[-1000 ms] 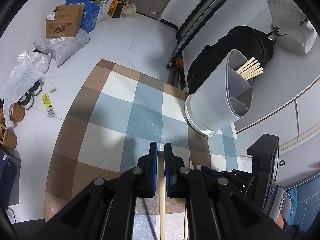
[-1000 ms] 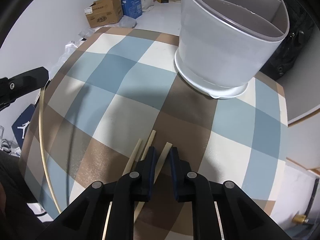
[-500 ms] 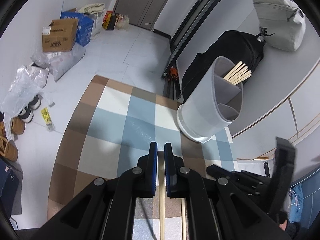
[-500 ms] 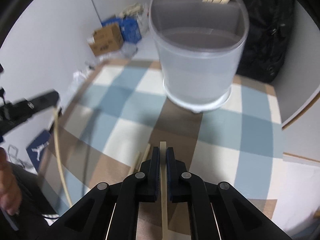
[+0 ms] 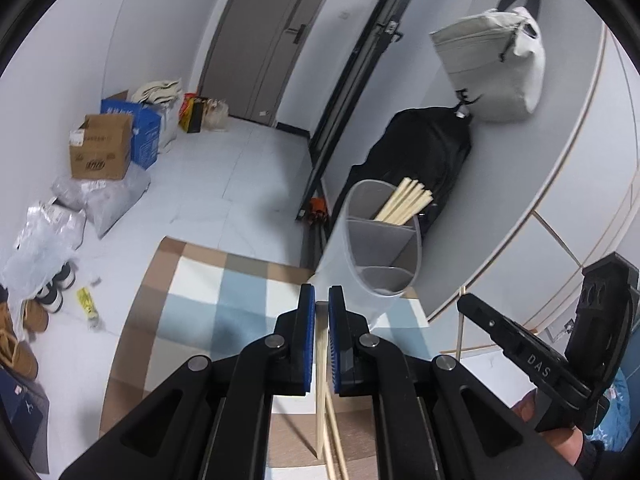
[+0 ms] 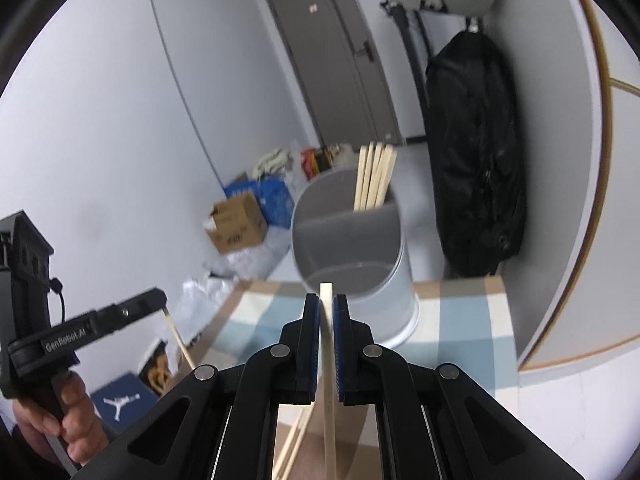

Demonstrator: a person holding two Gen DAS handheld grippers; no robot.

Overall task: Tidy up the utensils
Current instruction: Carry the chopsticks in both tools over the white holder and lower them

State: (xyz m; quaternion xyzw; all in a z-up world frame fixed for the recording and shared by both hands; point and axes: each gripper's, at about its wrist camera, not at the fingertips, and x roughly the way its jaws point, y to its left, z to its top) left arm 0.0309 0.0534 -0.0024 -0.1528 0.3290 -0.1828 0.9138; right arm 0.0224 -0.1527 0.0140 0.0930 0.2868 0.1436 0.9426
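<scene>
My left gripper [image 5: 321,300] is shut on a pale wooden chopstick [image 5: 320,380] that runs down between its blue pads, above the checked tablecloth [image 5: 192,304]. My right gripper [image 6: 326,304] is shut on another chopstick [image 6: 329,364], raised off the cloth. Ahead of both stands the grey divided utensil holder [image 6: 360,280] [image 5: 372,248], with several chopsticks [image 6: 374,176] [image 5: 404,204] upright in its far compartment. Each view catches the other gripper with its stick: the right gripper [image 5: 466,302] at the right edge, the left gripper [image 6: 160,300] at the left edge. Loose chopsticks [image 6: 296,440] lie on the cloth below.
A black backpack [image 6: 476,160] hangs on the wall behind the holder, with a pale bag [image 5: 492,64] above it. Cardboard boxes [image 5: 100,152], plastic bags and shoes [image 5: 52,292] crowd the floor at the left. The table's far edge [image 6: 460,280] lies just behind the holder.
The right gripper closed on a chopstick and lifted it off the cloth. Both grippers rose and tipped up toward level, so the holder now looks smaller and farther.
</scene>
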